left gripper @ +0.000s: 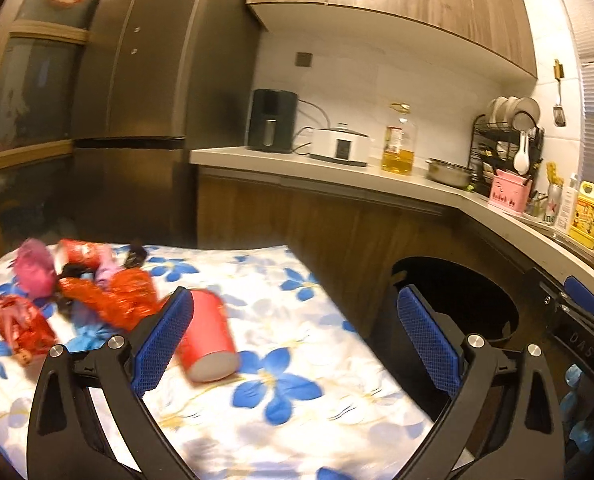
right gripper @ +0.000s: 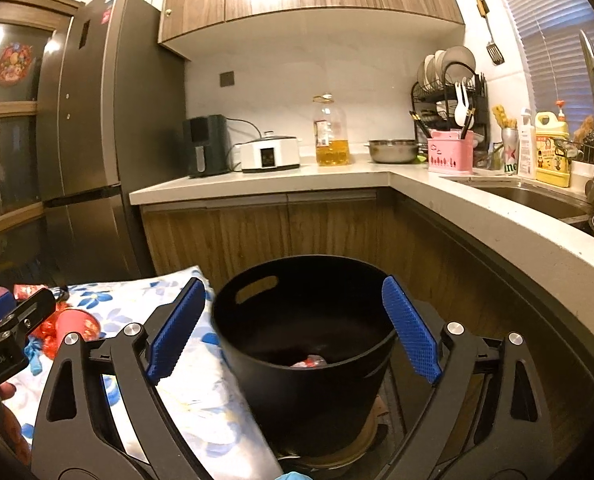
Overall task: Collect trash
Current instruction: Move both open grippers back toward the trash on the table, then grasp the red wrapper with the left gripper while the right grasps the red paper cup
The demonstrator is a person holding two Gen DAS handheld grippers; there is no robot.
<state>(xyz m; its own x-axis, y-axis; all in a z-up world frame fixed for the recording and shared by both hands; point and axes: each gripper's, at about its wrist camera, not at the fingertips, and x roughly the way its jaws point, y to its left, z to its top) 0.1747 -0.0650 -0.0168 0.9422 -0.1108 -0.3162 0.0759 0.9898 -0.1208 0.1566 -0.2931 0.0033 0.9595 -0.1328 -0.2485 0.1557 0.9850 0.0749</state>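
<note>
Red cup [left gripper: 207, 336] lying on floral cloth [left gripper: 297, 412] | black bin [right gripper: 303, 344] | both grippers' fingers [left gripper: 165, 344] spread, empty | "DAS" on right gripper [left gripper: 581, 300]

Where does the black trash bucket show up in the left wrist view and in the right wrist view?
Left wrist view: the black bucket sits right of centre, beyond the table edge, partly behind the gripper's right finger.
Right wrist view: it fills the lower centre, between the fingers, with some trash at its bottom.
Shared landmark: the oil bottle on the counter.
</note>
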